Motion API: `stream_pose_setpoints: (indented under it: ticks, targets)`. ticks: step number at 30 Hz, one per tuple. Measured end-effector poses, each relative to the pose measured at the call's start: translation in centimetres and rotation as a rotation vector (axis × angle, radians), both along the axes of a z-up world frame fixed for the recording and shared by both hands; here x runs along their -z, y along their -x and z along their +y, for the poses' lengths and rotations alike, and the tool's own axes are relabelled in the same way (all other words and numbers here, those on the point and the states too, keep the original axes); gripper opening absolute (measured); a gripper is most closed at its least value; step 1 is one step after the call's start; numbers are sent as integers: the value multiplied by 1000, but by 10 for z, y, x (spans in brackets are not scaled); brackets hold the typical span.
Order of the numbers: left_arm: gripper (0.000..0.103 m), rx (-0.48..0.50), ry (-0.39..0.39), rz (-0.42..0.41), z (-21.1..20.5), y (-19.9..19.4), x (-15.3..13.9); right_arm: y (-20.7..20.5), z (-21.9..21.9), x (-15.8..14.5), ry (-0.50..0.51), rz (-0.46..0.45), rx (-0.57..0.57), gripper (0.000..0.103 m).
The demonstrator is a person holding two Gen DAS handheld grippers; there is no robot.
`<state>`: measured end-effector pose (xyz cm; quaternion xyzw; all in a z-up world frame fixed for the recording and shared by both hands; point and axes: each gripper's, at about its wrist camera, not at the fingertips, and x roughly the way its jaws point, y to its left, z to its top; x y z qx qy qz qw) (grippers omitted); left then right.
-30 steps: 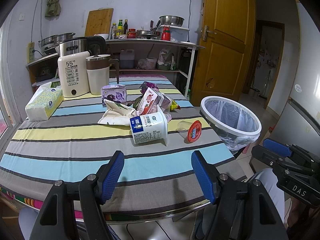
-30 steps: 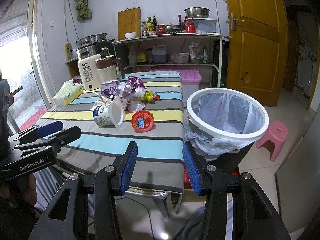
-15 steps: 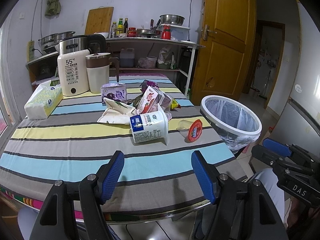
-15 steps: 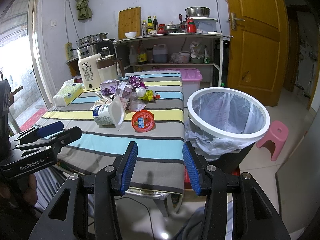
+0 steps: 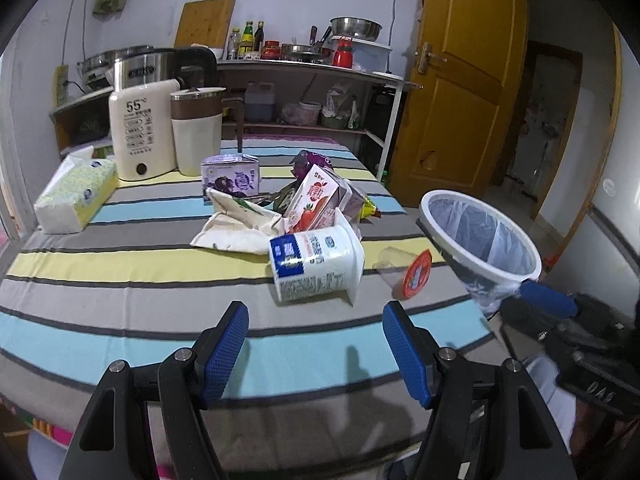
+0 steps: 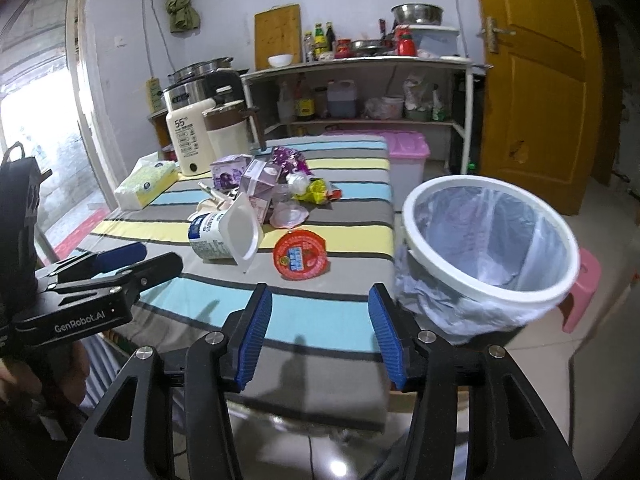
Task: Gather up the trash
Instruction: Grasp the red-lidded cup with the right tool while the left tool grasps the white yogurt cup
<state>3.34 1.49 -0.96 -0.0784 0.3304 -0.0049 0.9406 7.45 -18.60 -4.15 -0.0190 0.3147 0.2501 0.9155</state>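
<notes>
While both grippers' fingers [image 5: 236, 322] gape empty, the tub [image 5: 316, 262] – white, blue-labelled – lies sideways.

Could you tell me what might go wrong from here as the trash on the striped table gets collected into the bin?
1. The yogurt tub lies on its side; a pinch from the open left tool may roll it away.
2. The red-lidded cup sits near the table's edge, so the open right tool could nudge it off.
3. The trash bin stands apart from the table; a short drop could miss it.

place: home kitchen | evidence: shelf [image 6: 360, 65] of pots, sauce bottles [image 5: 248, 38], cutting board [image 5: 205, 22], kettle [image 5: 140, 130]
</notes>
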Motion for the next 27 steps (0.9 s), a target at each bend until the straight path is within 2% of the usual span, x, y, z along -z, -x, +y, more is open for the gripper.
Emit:
stream_pose_setpoints:
  ticks: [6,15,27]
  targets:
    - [69,2,22,4,8,-19,-1,-28,18,12,18,31,-61,54]
    - [78,-4,58,8,22,-28,-1,-59,41,27,22,72,-103,54]
    - [83,18,90,31,22,-47,4,-82,51,35,57,100,-96,54]
